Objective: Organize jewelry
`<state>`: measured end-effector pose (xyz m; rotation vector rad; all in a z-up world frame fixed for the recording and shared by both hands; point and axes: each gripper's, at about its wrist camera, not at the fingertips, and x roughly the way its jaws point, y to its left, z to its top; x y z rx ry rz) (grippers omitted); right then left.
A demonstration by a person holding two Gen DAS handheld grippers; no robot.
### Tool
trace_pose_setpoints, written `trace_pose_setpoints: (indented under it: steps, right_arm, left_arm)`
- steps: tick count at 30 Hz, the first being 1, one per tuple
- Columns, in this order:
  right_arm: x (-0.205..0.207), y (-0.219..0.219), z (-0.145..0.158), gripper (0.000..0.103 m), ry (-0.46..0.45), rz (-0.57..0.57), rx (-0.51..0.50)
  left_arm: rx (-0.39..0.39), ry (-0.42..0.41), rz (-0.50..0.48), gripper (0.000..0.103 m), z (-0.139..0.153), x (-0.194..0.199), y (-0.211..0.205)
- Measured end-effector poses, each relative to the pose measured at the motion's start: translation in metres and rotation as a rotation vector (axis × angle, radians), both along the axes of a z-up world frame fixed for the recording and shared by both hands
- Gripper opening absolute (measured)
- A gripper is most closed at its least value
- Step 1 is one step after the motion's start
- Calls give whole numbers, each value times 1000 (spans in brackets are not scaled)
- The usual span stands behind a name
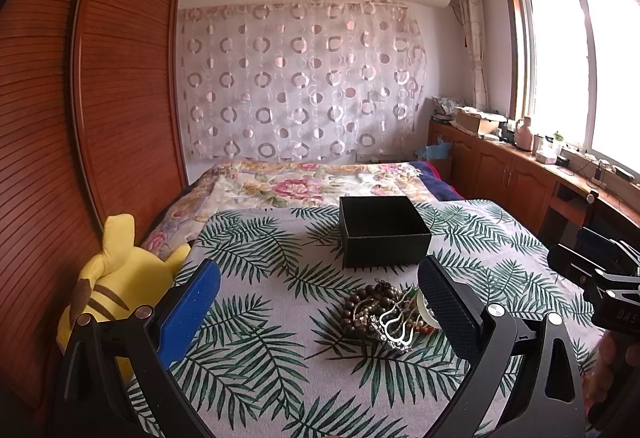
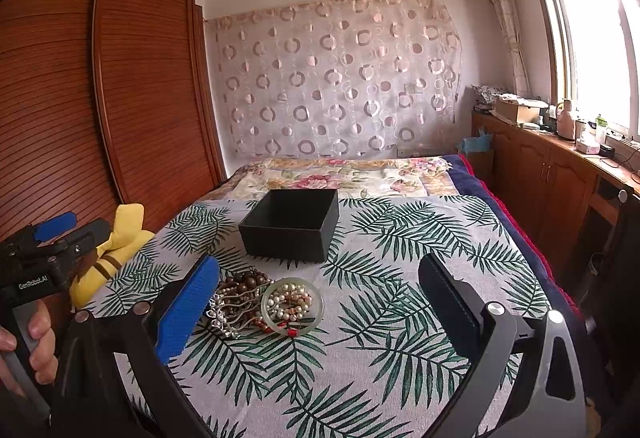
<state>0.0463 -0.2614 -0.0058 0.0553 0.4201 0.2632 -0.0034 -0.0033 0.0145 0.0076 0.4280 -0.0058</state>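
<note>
A heap of jewelry [image 1: 386, 314] lies on the leaf-print cloth [image 1: 280, 318]: brown wooden beads, pearls, silver chains and a pale jade bangle [image 2: 292, 306]. Behind it stands an open, empty black box [image 1: 382, 230], also in the right wrist view [image 2: 292, 224]. My left gripper [image 1: 320, 286] is open above the cloth, the heap just inside its right finger. My right gripper [image 2: 320, 282] is open too, with the jewelry heap [image 2: 260, 302] close to its left blue finger. Nothing sits between either pair of fingers.
A yellow plush toy [image 1: 108, 286] lies at the bed's left edge beside a wooden wardrobe [image 1: 80, 117]. A floral quilt [image 1: 300, 181] covers the far bed. A wooden cabinet [image 2: 560, 165] with clutter runs under the window at right. A hand [image 2: 36, 338] holds the left gripper's handle.
</note>
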Motion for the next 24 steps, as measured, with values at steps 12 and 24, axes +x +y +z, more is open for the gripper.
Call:
trace_pose_setpoints:
  steps: [12, 24]
  right_arm:
    - [0, 0, 0, 101, -1, -1, 1]
    - [1, 7, -5, 101, 17, 29, -5]
  left_arm:
    - [0, -2, 0, 96, 1, 0, 1]
    - [-3, 28, -11, 96, -3, 5, -1]
